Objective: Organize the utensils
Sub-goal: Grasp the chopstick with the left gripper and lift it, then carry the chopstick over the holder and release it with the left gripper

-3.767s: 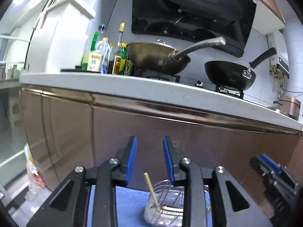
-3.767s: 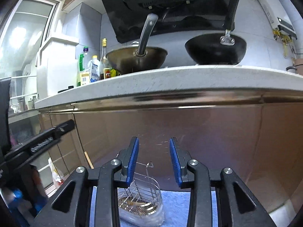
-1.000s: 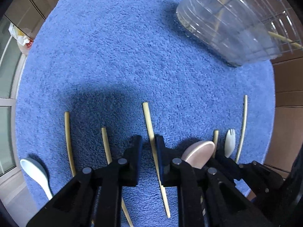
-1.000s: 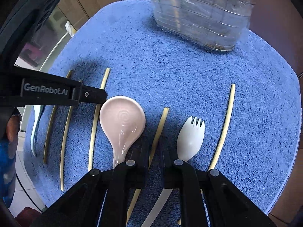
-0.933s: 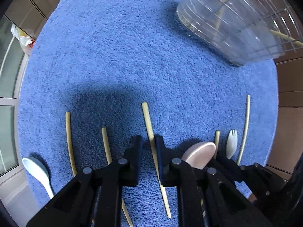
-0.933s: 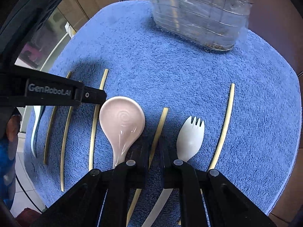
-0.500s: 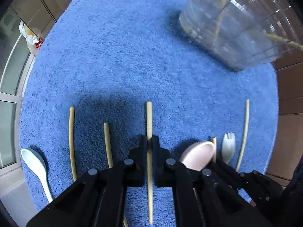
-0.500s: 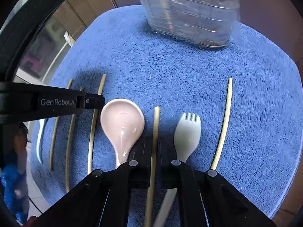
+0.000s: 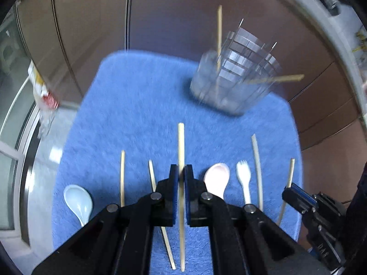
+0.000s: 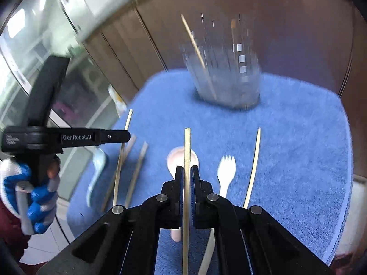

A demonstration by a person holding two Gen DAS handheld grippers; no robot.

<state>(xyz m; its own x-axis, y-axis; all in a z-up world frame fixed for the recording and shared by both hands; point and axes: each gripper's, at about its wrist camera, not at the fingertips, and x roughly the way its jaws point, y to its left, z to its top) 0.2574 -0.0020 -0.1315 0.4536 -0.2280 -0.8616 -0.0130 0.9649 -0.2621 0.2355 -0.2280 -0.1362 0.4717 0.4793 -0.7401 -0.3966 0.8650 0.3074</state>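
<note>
My left gripper (image 9: 181, 171) is shut on a wooden chopstick (image 9: 181, 146), held above the blue mat (image 9: 137, 103). My right gripper (image 10: 187, 171) is shut on another chopstick (image 10: 187, 146), which hangs over the pink spoon (image 10: 174, 158). Ahead of both stands the clear utensil holder (image 9: 236, 84) with a wire grid and two chopsticks in it. On the mat lie a pale blue spoon (image 9: 78, 200), the pink spoon (image 9: 216, 178), a white spork (image 9: 243, 178) and loose chopsticks (image 9: 122, 176). The left gripper (image 10: 123, 136) shows side-on in the right wrist view.
Brown cabinet doors (image 9: 91, 34) rise just behind the mat. A gloved hand (image 10: 34, 194) holds the left tool. A window frame (image 9: 20, 137) and a bag (image 9: 43, 91) stand to the left. The far part of both views is blurred.
Both grippers have closed on a chopstick each and risen off the mat with them. Both views have tilted up, bringing the holder and the cabinet doors into sight.
</note>
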